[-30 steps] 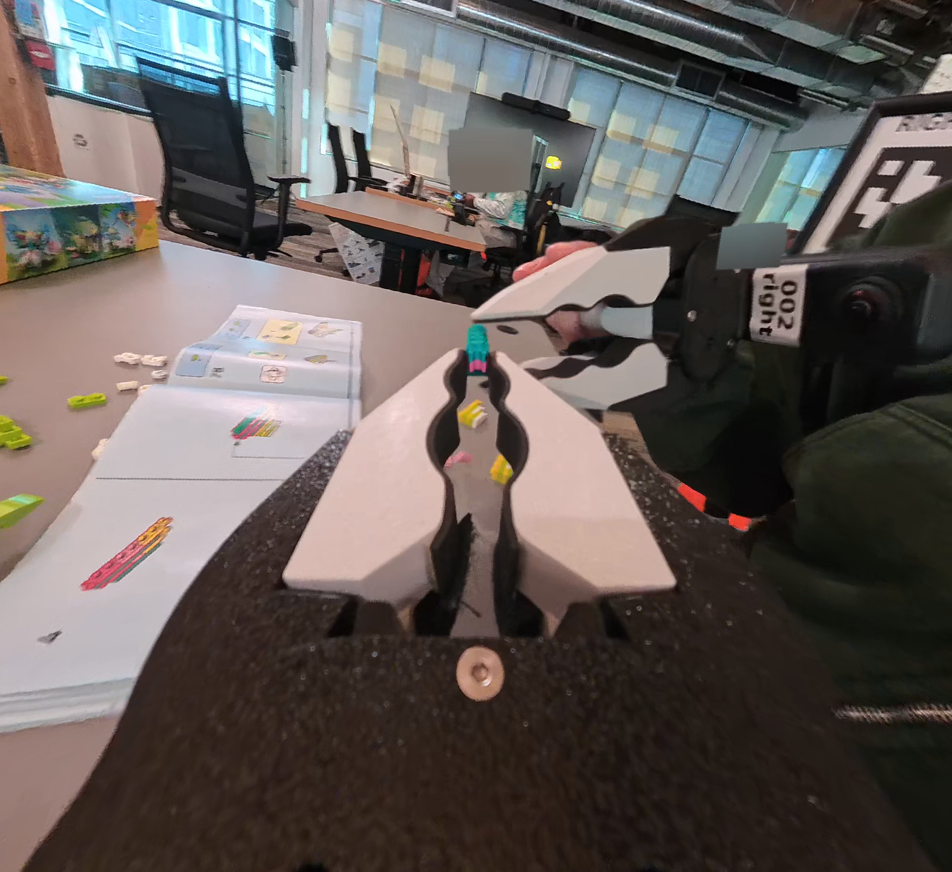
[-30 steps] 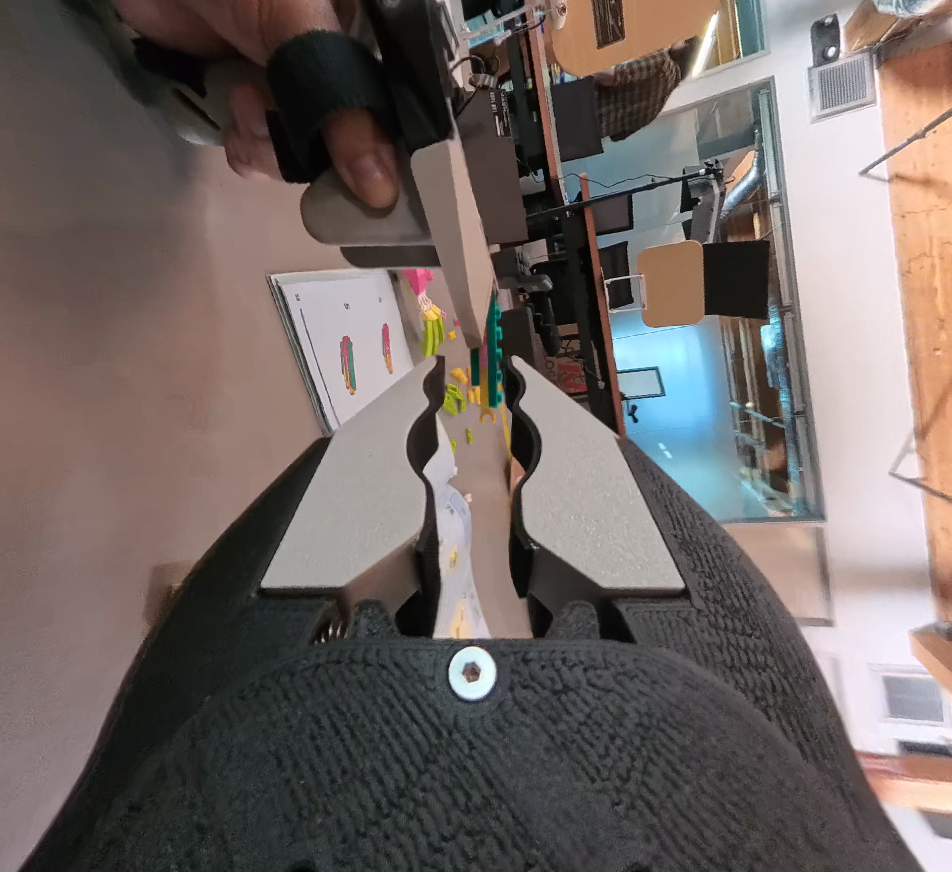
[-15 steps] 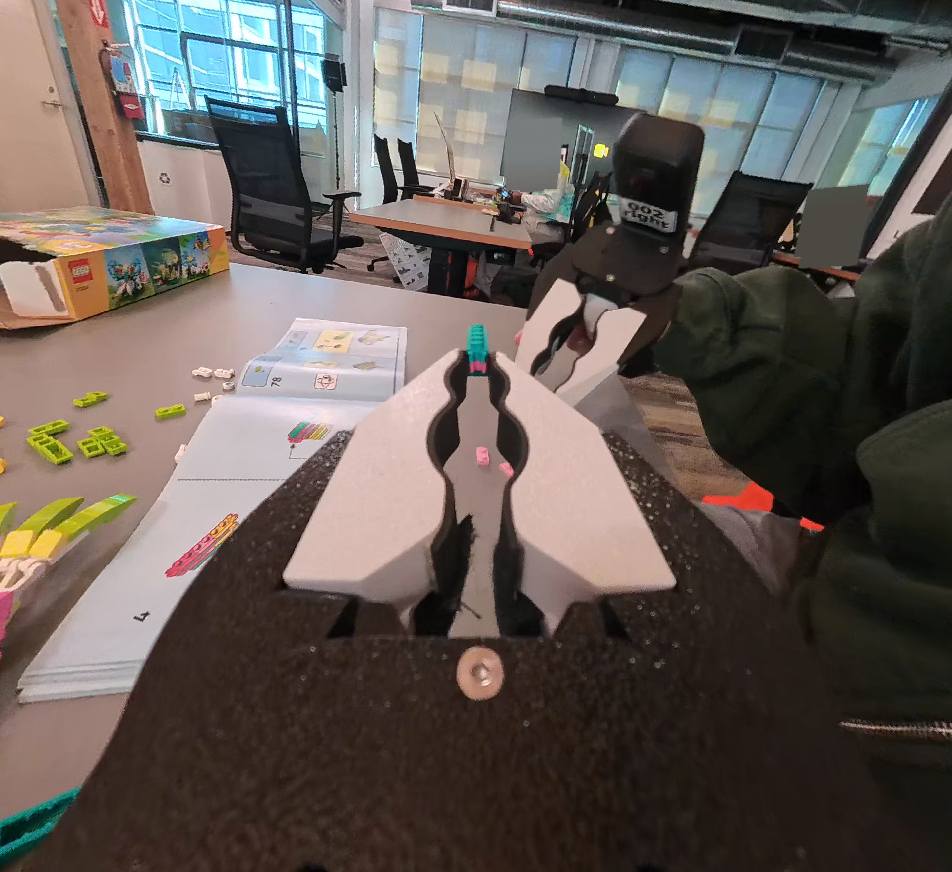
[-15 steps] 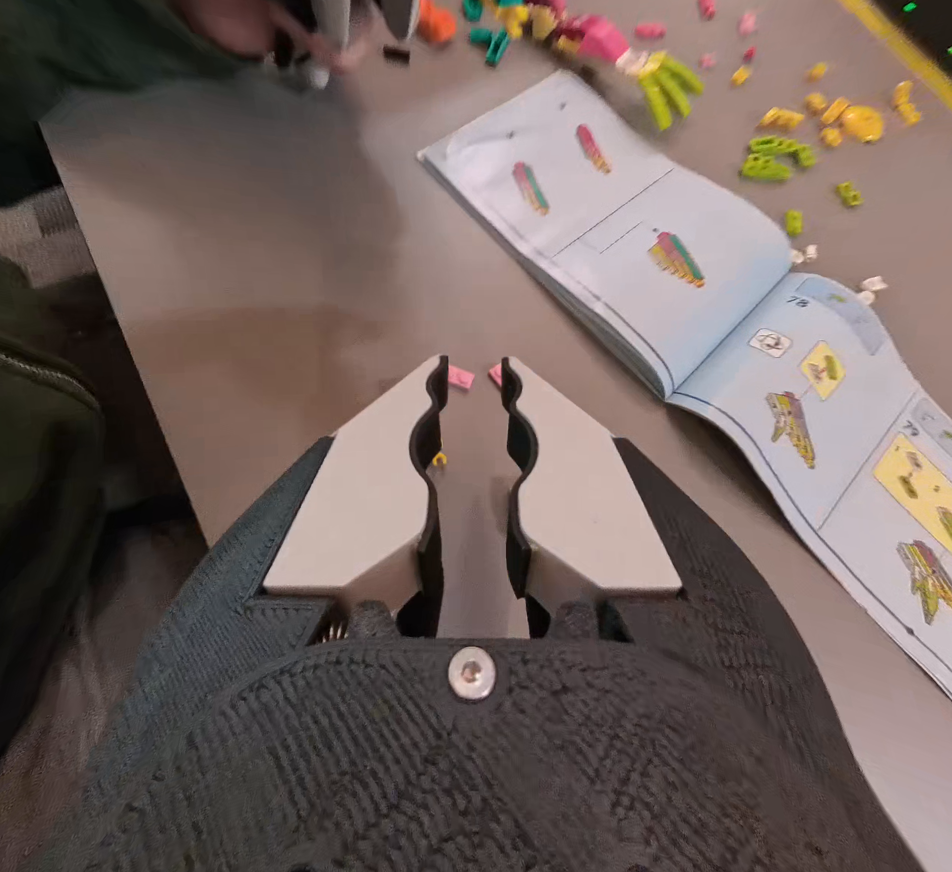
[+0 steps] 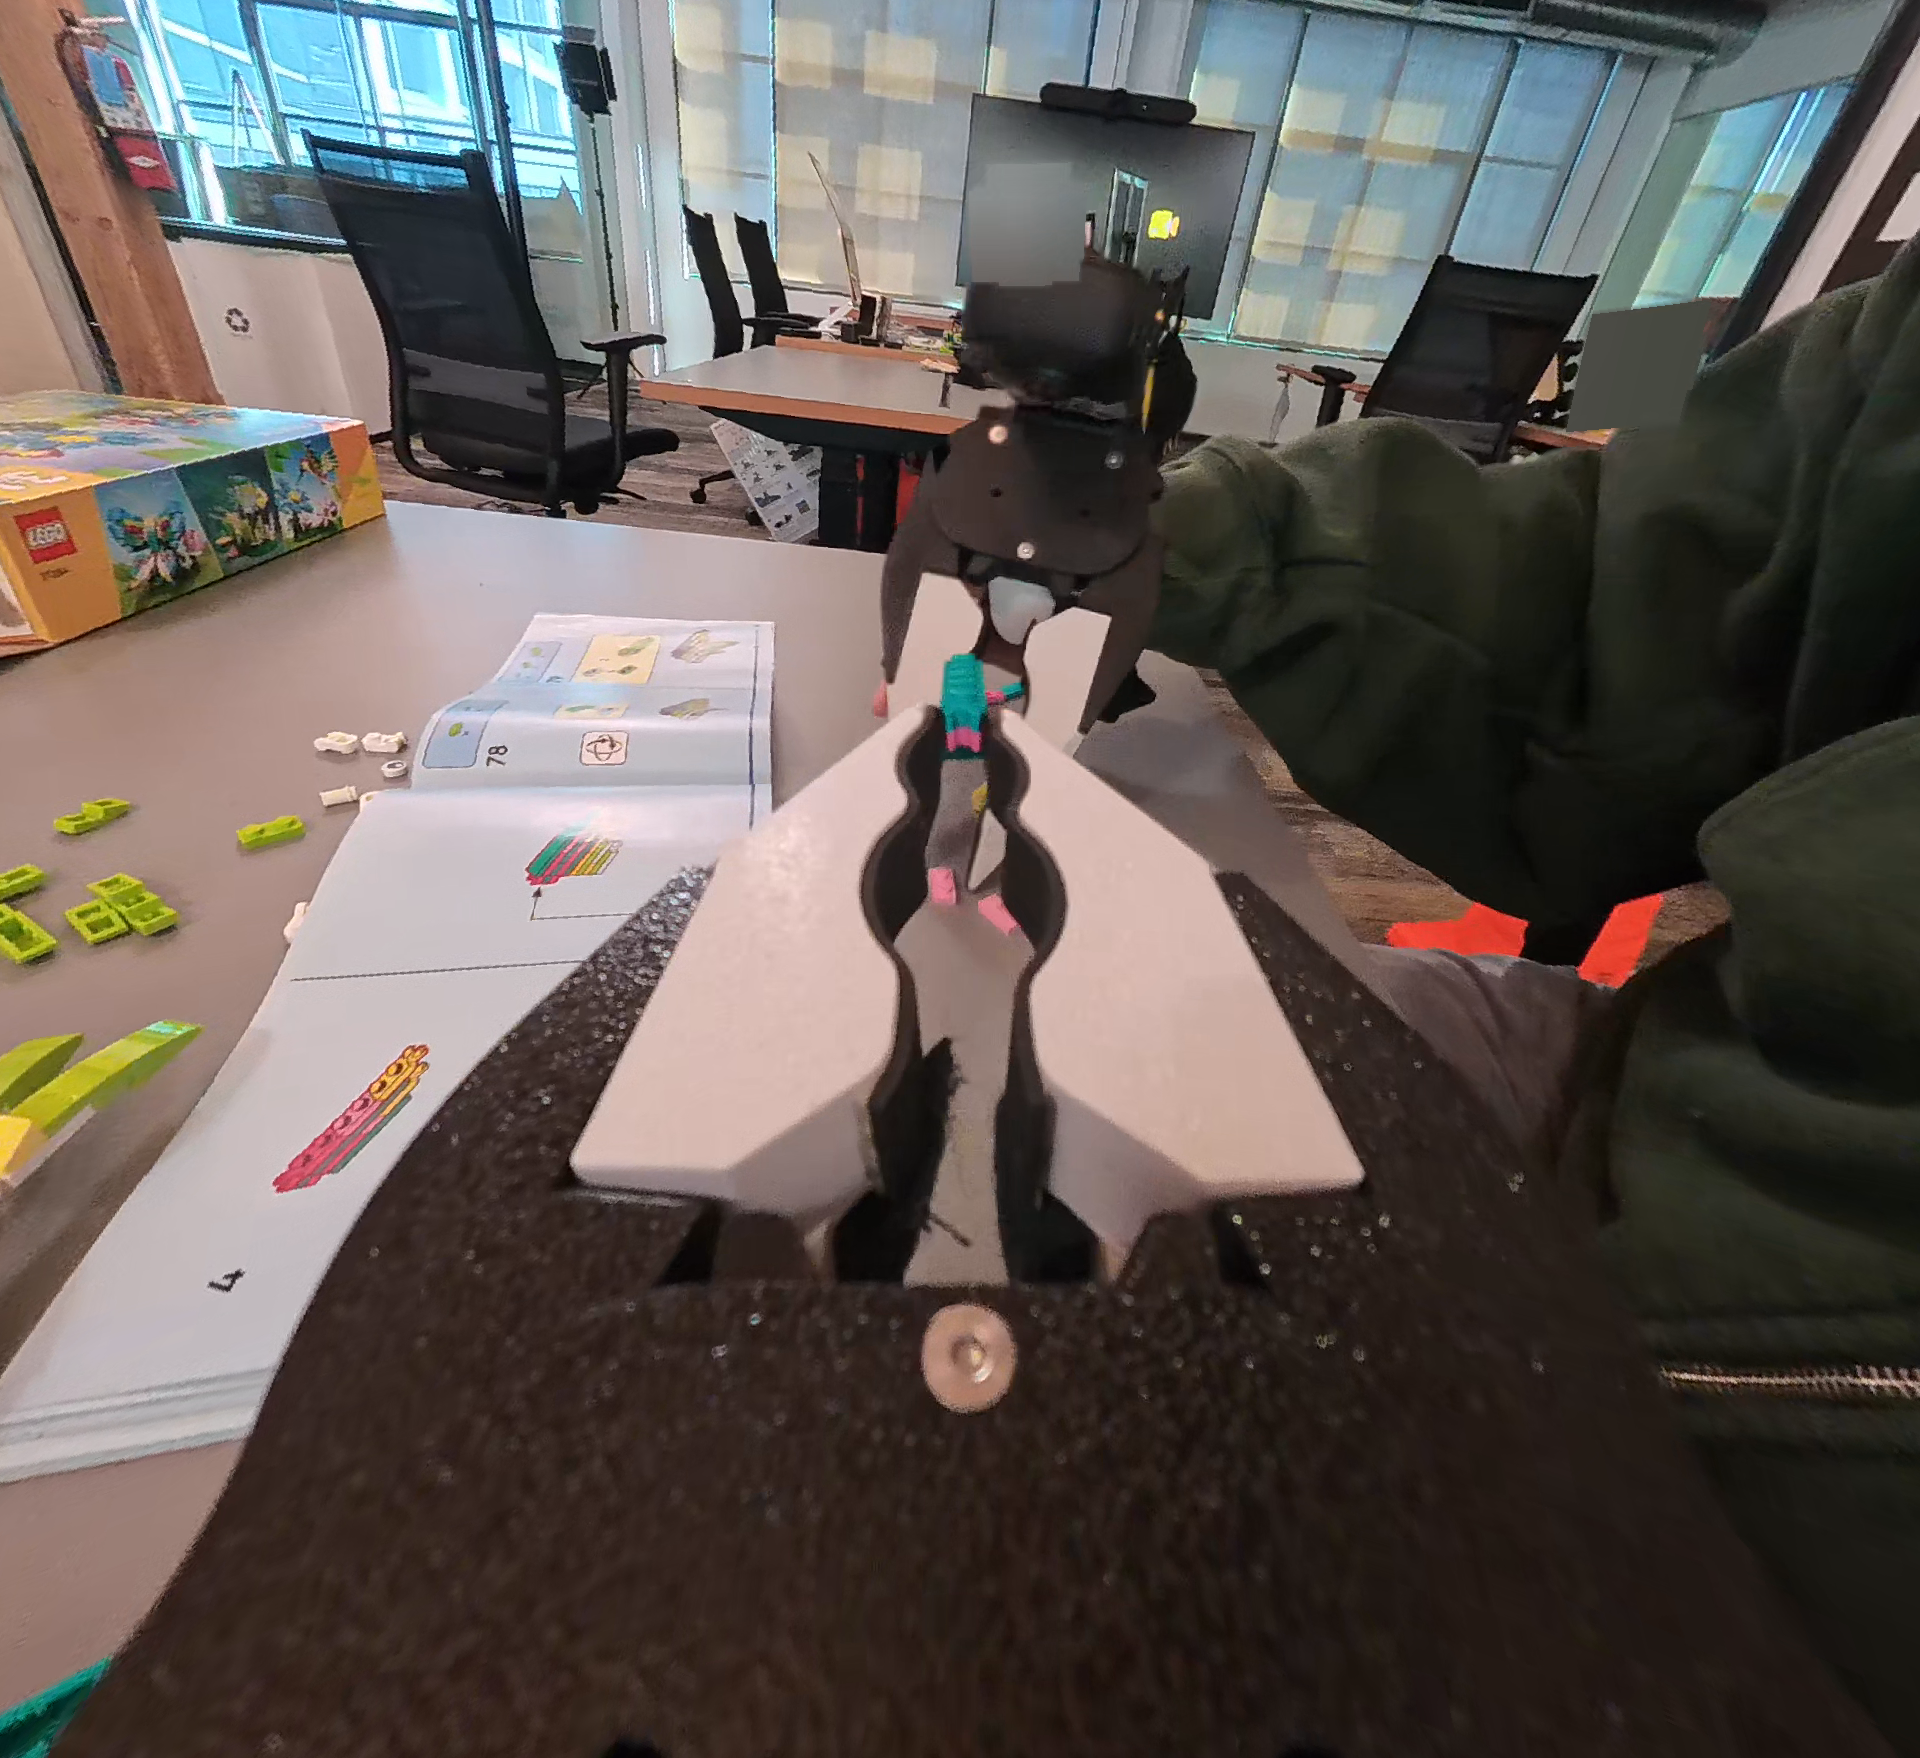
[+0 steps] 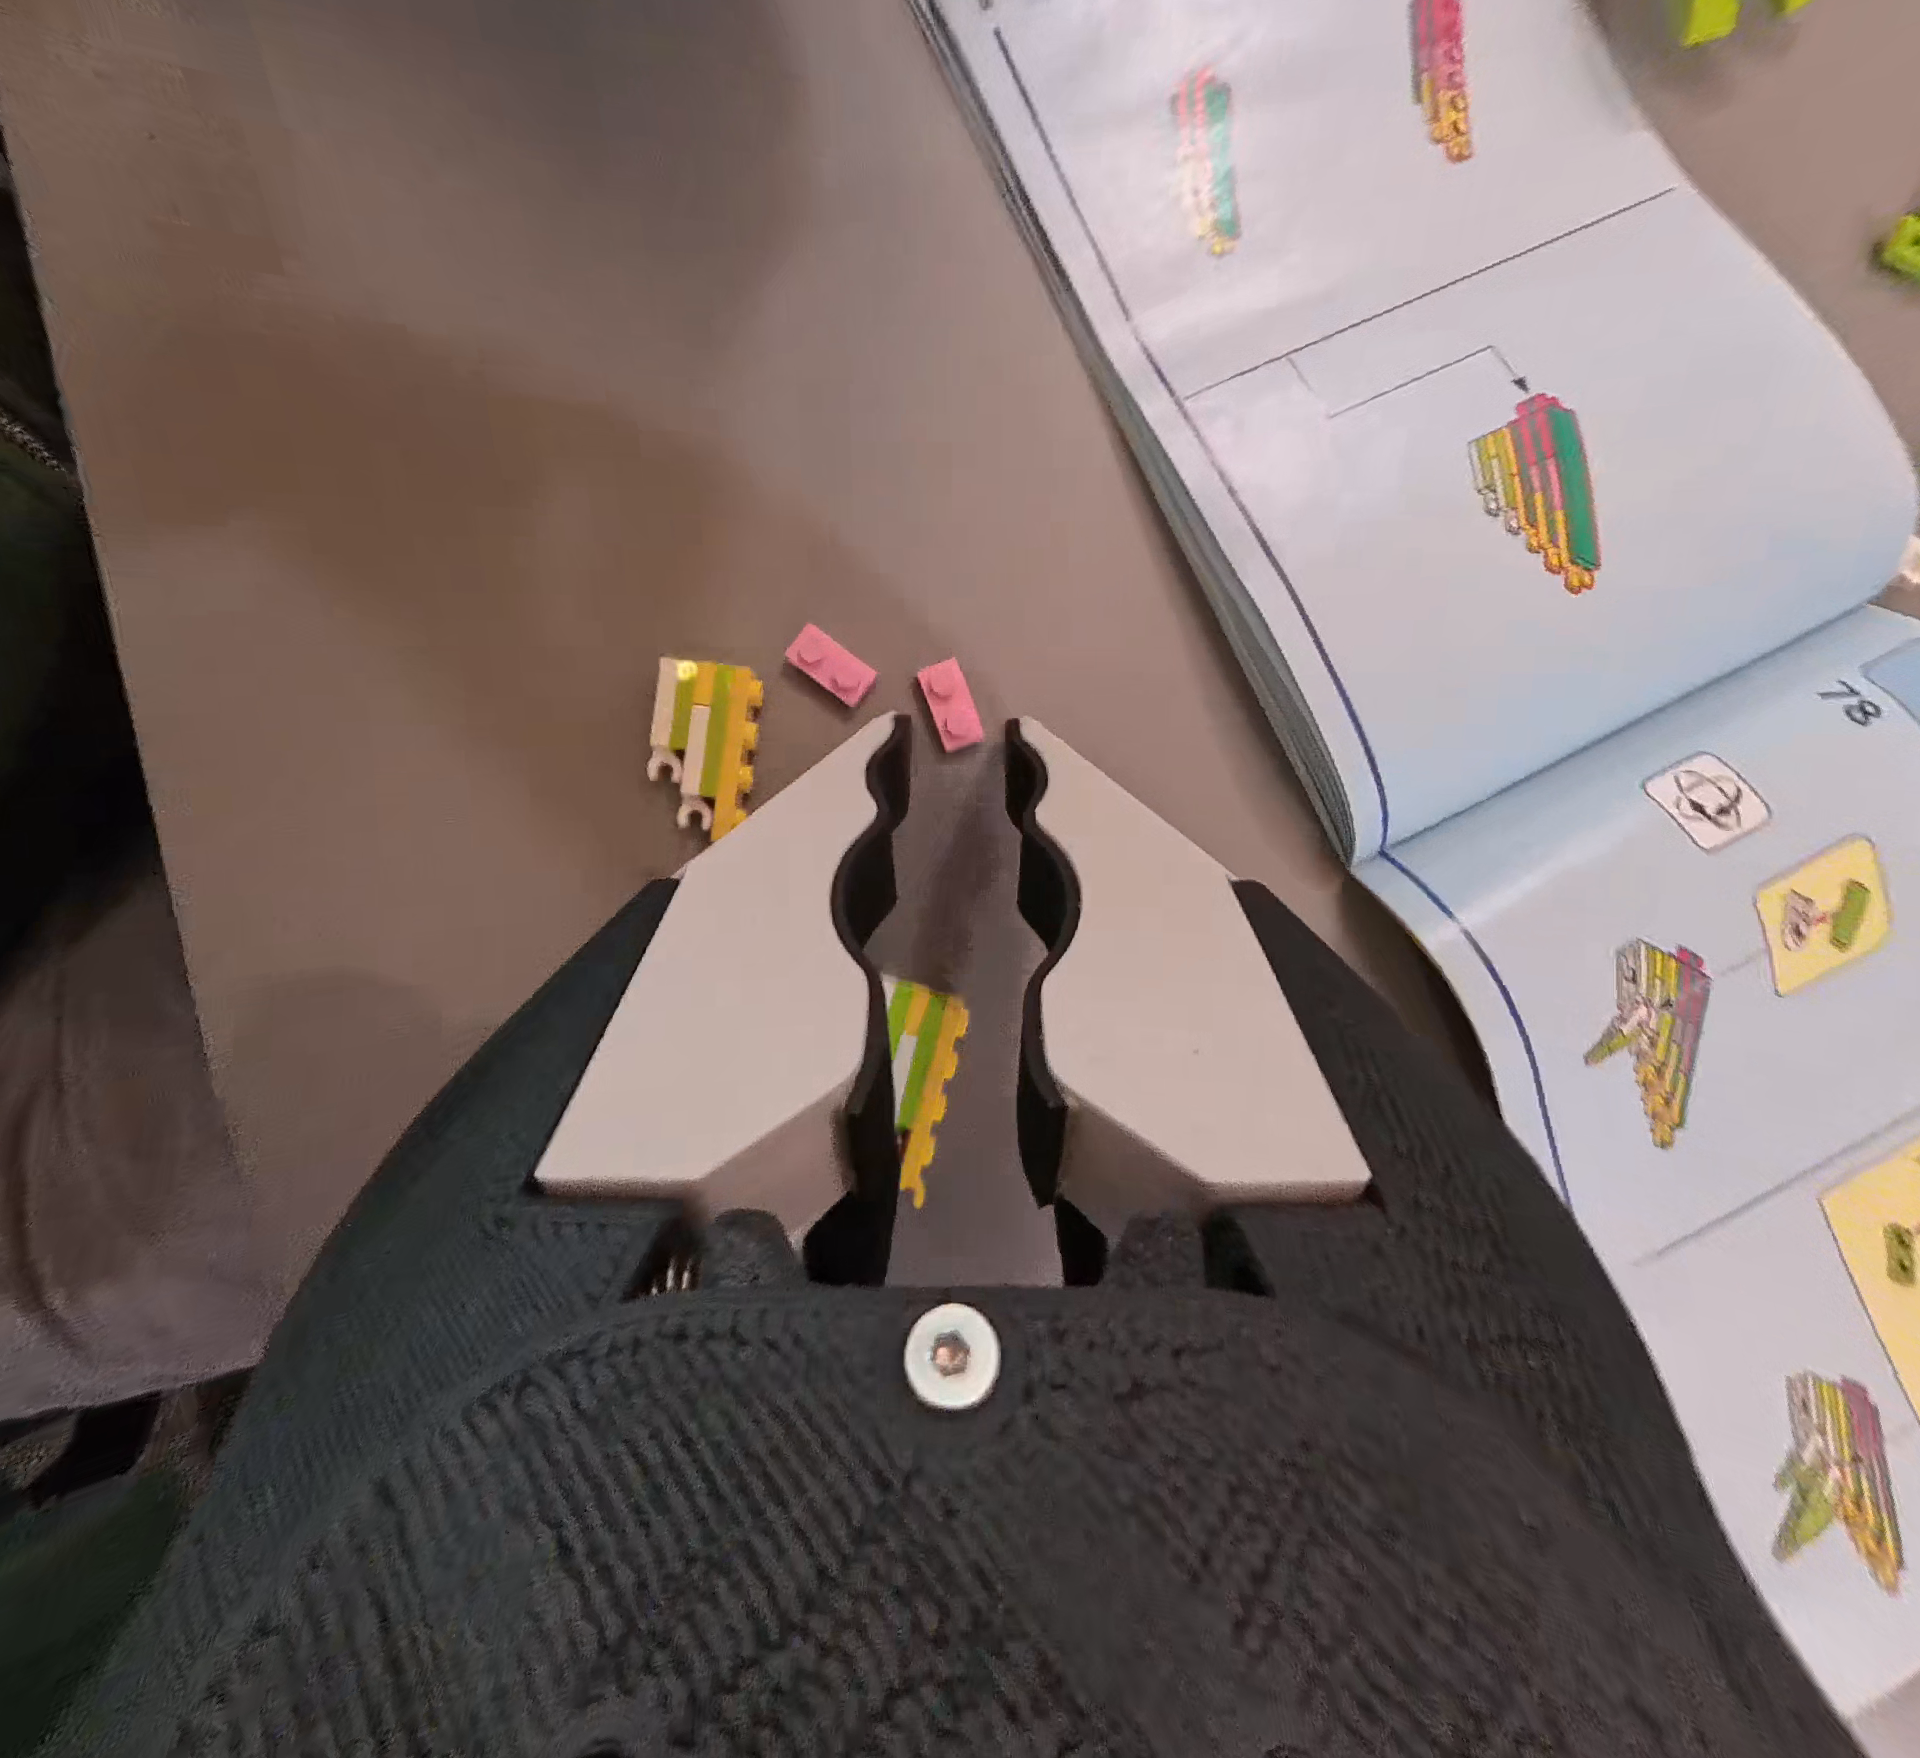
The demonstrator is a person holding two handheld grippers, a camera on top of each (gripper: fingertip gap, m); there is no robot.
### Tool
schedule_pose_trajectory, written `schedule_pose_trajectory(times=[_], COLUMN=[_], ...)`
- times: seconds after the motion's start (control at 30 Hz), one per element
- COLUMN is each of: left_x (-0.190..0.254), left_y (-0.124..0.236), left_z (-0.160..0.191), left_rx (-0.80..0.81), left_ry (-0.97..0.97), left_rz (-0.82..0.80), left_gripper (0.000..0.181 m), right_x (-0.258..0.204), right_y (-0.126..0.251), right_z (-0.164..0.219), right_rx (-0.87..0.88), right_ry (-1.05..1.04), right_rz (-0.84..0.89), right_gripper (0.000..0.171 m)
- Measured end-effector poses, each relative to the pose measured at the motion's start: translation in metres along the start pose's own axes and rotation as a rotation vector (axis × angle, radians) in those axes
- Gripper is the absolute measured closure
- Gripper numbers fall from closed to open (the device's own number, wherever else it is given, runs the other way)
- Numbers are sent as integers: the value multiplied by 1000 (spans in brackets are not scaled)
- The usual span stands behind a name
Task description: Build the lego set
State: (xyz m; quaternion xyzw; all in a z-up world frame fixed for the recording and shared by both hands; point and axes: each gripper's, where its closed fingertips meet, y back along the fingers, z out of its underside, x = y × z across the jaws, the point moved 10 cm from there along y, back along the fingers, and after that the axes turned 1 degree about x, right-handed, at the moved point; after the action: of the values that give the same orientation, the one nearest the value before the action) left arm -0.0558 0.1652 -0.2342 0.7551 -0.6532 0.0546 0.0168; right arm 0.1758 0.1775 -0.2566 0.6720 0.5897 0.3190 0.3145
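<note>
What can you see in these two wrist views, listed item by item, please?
Pink plates: two, pink, table ahead of right jaws.
Striped assemblies: two, yellow-lime-white, one beside the plates, one under the right gripper.
Teal-pink assembly: one, in left jaws.
Instruction booklet: one, pale blue, open.
Lime pieces: several, table left.
Set box: one, yellow, far left.
Table: grey.
Left gripper: shut.
Right gripper: open.

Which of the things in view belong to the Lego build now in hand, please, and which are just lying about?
In hand:
- teal and pink brick stack in the left gripper
- two small pink plates
- open right gripper above them
- open pale blue instruction booklet

Lying about:
- lime green pieces
- colourful cardboard box
- black office chair
</note>
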Motion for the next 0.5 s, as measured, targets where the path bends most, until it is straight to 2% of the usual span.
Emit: schedule_pose_trajectory(times=[0.1,0.17,0.23,0.33,0.5], left_x=[1,2,3,6,10], left_y=[-1,-1,-1,-4,-7], left_z=[0,0,0,2,3], left_rx=[-3,-6,-18,-44,-56], left_ry=[-5,-21,-53,-97,-120], left_rz=[5,-2,-9,-3,16], left_gripper=[175,175,175,175,175], right_x=[3,9,10,3,-12], right_y=[-3,4,24,47,44], right_z=[-1,-6,-23,-52,-81], right_rx=[19,24,219,449,368], right_ry=[-18,-9,-50,-79,-6], right_rz=[-25,65,101,27,-63], right_gripper=[158,161,164,165,165])
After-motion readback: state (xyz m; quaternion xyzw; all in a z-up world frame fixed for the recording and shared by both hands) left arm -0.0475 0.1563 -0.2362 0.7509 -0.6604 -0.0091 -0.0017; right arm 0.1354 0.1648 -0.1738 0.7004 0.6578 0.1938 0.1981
